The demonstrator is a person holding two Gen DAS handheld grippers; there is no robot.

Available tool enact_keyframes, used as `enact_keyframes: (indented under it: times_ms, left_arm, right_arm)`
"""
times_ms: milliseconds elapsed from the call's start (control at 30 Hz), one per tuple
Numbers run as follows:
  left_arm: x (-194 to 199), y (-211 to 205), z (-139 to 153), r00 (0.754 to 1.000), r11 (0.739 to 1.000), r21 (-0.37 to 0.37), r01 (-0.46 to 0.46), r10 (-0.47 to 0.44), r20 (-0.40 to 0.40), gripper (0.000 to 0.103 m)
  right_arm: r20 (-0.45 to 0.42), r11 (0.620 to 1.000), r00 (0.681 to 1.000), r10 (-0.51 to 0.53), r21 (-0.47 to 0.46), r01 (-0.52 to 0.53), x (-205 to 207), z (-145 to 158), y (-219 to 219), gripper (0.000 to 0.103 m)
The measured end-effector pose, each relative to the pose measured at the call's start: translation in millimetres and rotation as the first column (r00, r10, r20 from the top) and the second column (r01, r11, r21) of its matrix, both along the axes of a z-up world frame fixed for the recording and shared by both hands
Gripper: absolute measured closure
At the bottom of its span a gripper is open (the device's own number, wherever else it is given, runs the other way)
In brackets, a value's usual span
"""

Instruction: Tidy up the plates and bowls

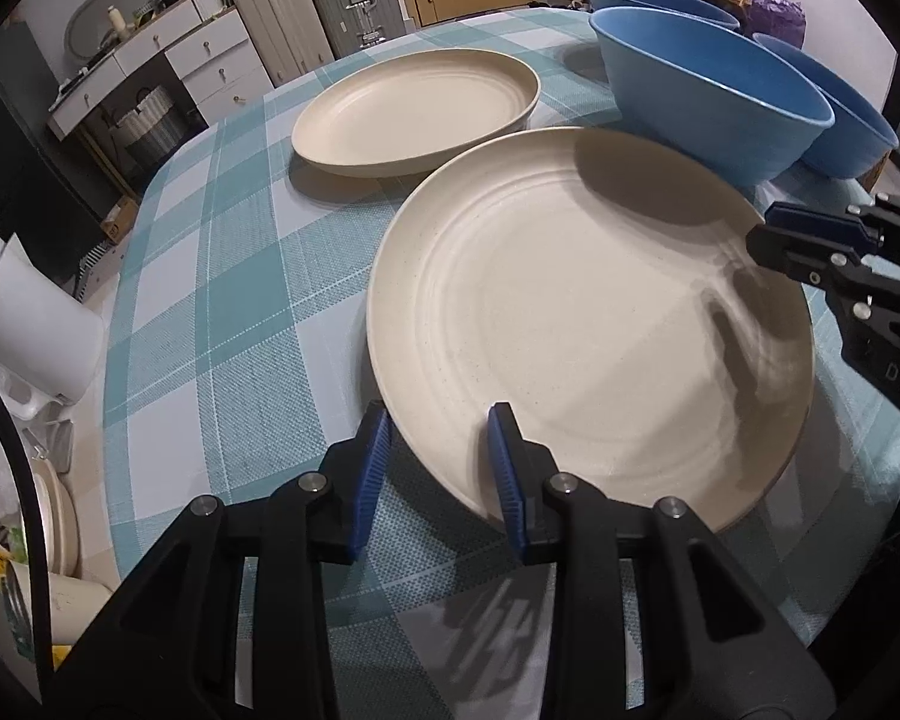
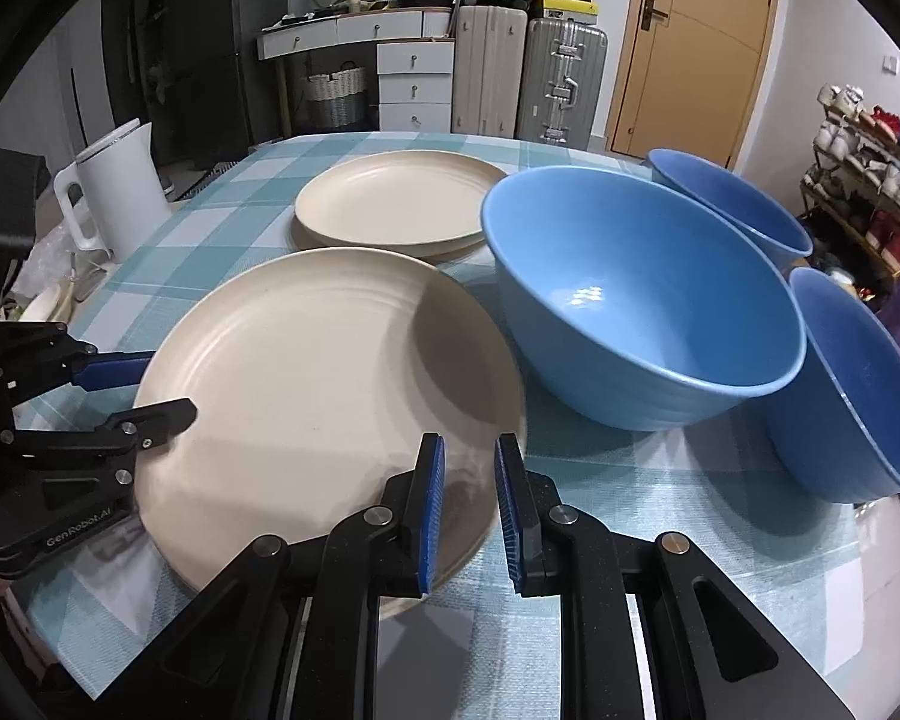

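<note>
In the right wrist view a white plastic electric kettle [image 2: 117, 186] stands at the upper left, by the edge of the teal-and-white checked tablecloth [image 2: 660, 516]; the left wrist view cuts it off at its left border. Low on the left of that same view the left gripper [image 2: 162, 387] straddles the rim of the near cream round plate [image 2: 330, 384], one finger above it and one below, jaws slightly apart and not clamped. Its own camera shows those blue pads [image 1: 373, 468] either side of the plate edge with a gap left. Behind sits a second cream round plate [image 2: 399, 207], seemingly a stack of two seen from the right wrist. Lower centre, the right gripper [image 2: 469, 516] is closed on the near plate's right rim. Further right, three blue ceramic bowls cluster: the largest [image 2: 636, 300] just beside the plate, one behind [image 2: 732, 204], one at the far right [image 2: 852, 390].
</note>
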State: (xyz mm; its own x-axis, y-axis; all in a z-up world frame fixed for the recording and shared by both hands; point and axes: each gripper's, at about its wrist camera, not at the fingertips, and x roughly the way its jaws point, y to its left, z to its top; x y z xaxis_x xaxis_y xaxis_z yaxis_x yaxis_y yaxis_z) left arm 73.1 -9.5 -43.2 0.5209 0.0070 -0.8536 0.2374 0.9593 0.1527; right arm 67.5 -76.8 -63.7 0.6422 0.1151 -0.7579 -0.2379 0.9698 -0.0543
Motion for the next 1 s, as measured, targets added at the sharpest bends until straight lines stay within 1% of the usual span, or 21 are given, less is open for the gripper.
enact_keyframes:
  times_ms: [133,167,233,267,300,333,367,400,433,467,500,533,567,600,700,767,867,1000]
  left_arm:
    - [2.5,7.1,0.0,1.0,0.999,-0.053,-0.011,0.01,-0.019,0.069]
    - [3.1,9.3,1.4,1.0,0.998,-0.066,-0.015,0.014,-0.017,0.067]
    - [2.5,10.8,4.4,1.0,0.996,-0.084,-0.019,0.019,-0.01,0.05]
    - [2.0,12.5,8.1,1.0,0.995,-0.098,-0.019,0.02,0.008,0.047]
    - [1.3,13.3,11.4,1.0,0.994,-0.111,-0.019,0.022,0.021,0.039]
    - [0.3,13.9,14.0,0.999,0.992,-0.121,-0.021,0.024,0.027,0.031]
    - [-0.6,15.0,17.5,0.999,0.991,-0.134,-0.021,0.027,0.036,0.028]
    - [-1.8,15.9,22.3,0.998,0.988,-0.151,-0.018,0.026,0.051,0.023]
    - [-3.0,16.6,26.1,0.998,0.987,-0.162,-0.016,0.026,0.063,0.023]
    - [-4.3,18.0,31.1,0.997,0.984,-0.179,-0.013,0.027,0.077,0.023]
    - [-5.1,18.7,35.3,0.996,0.981,-0.193,-0.015,0.032,0.086,0.02]
    - [-5.7,19.3,38.4,0.995,0.979,-0.203,-0.017,0.037,0.092,0.015]
    - [-5.9,21.7,42.9,0.993,0.975,-0.222,-0.026,0.05,0.104,0.012]
    - [-6.2,23.3,45.9,0.992,0.972,-0.234,-0.034,0.061,0.111,0.003]
    - [-6.5,30.0,56.9,0.984,0.961,-0.267,-0.075,0.115,0.137,0.001]
    - [-7.0,32.2,61.8,0.979,0.958,-0.27,-0.099,0.143,0.149,0.001]
    - [-6.1,36.3,68.1,0.97,0.949,-0.284,-0.139,0.188,0.154,0.001]
    - [-4.3,44.1,74.3,0.96,0.927,-0.334,-0.17,0.233,0.158,0.001]
  right_arm:
    - [-0.004,1.0,1.0,0.003,0.006,-0.003,0.6,0.7,-2.4,0.085]
    - [-0.002,1.0,1.0,0.002,0.007,-0.002,0.6,1.4,-3.4,0.082]
    - [0.005,1.0,1.0,0.004,0.013,-0.004,-1.2,3.6,-4.8,0.078]
    - [0.008,1.0,1.0,0.007,0.021,-0.007,-1.7,5.1,-5.8,0.073]
    - [0.01,1.0,1.0,0.01,0.029,-0.011,-2.2,6.7,-6.1,0.07]
    - [0.015,0.999,1.0,0.013,0.036,-0.014,-3.0,8.5,-6.8,0.063]
    - [0.023,0.999,1.0,0.019,0.047,-0.02,-4.4,11.3,-7.3,0.057]
    - [0.028,0.998,0.999,0.023,0.052,-0.024,-5.4,13.1,-7.6,0.054]
    - [0.035,0.998,0.999,0.028,0.059,-0.03,-6.3,15.9,-8.3,0.051]
    - [0.043,0.997,0.999,0.033,0.064,-0.036,-7.5,19.1,-8.3,0.045]
    - [0.05,0.997,0.998,0.037,0.07,-0.04,-8.3,22.1,-8.5,0.04]
    - [0.059,0.996,0.997,0.041,0.079,-0.046,-9.7,25.5,-9.0,0.028]
    - [0.074,0.994,0.996,0.045,0.093,-0.052,-11.1,30.5,-10.6,0.019]
    - [0.084,0.994,0.995,0.045,0.098,-0.053,-11.4,34.1,-10.6,0.017]
    - [0.115,0.992,0.992,0.048,0.108,-0.06,-10.8,47.5,-13.4,0.01]
    - [0.137,0.992,0.99,0.043,0.111,-0.058,-10.1,55.8,-16.8,0.001]
    - [0.158,0.989,0.986,0.047,0.131,-0.068,-7.4,67.3,-23.0,0.001]
    - [0.179,0.987,0.983,0.039,0.145,-0.066,0.0,78.9,-32.2,0.001]
